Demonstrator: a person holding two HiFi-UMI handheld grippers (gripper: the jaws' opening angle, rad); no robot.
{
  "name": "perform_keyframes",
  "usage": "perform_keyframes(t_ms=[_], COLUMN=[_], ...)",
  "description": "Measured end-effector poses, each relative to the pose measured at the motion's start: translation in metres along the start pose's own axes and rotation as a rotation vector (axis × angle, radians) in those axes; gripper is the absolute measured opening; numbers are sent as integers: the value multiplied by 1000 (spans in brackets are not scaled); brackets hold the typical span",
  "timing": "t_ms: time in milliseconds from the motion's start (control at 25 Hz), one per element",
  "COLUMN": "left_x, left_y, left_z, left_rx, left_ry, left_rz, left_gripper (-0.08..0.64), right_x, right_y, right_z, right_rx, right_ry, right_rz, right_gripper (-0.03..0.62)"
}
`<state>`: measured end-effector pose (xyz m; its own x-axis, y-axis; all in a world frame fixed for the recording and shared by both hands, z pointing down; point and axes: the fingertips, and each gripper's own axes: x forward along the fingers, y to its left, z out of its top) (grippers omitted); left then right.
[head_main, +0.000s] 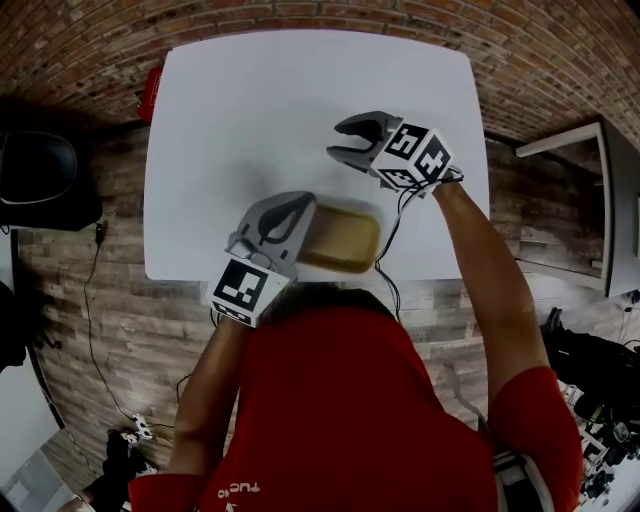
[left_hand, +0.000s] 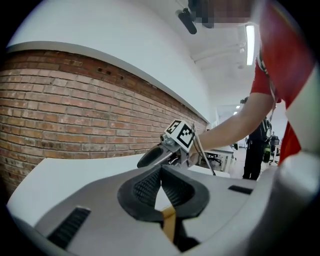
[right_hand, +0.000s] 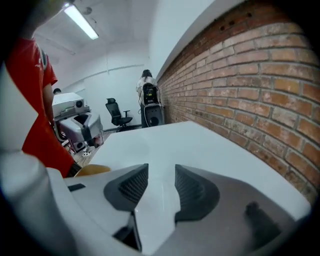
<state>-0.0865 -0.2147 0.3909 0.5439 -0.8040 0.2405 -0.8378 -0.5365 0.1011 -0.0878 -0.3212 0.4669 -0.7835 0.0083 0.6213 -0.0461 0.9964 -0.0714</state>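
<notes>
Red shirt of the person fills the near frame; both arms reach out over the white bench.

Left claw: clenched, with a thin tan edge caught between its jaws, back from the tips. That edge belongs to the tan shallow dish with rounded corners, which extends to the right of this claw, close to the bench's near edge. Lifted or resting: cannot tell.

Right claw: released, jaws apart, nothing between them, only bench below. It hovers beyond the dish, not touching it. Black cable trails from this claw just beside the dish's right end.

Risks, as judged:
- The grip is one-sided on a thin rim, so the dish may pivot or slide out if swung quickly.
- The near edge is close, so a slip toward the person would drop the dish off the bench.
- The cable could snag the dish's end if either claw pulls across.
</notes>
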Motion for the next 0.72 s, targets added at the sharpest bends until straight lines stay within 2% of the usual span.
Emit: perform_keyframes(t_ms=[160, 280, 480, 720], left_x=[0, 1, -5, -11], left_y=[4, 1, -7, -20], left_z=[18, 39, 64, 76], left_rx=[15, 25, 50, 65], left_ry=[-47, -113, -156, -187], left_rz=[26, 28, 6, -22], left_gripper=[15, 15, 15, 15], right_x=[-34, -62, -97, -124], right_y=[22, 43, 82, 107], right_z=[39, 62, 86, 83], right_rx=[-122, -152, -77, 60], right_ry=[-171, -297, -482, -572], right_rz=[-92, -182, -281, -378], right_gripper=[158, 76, 51, 40])
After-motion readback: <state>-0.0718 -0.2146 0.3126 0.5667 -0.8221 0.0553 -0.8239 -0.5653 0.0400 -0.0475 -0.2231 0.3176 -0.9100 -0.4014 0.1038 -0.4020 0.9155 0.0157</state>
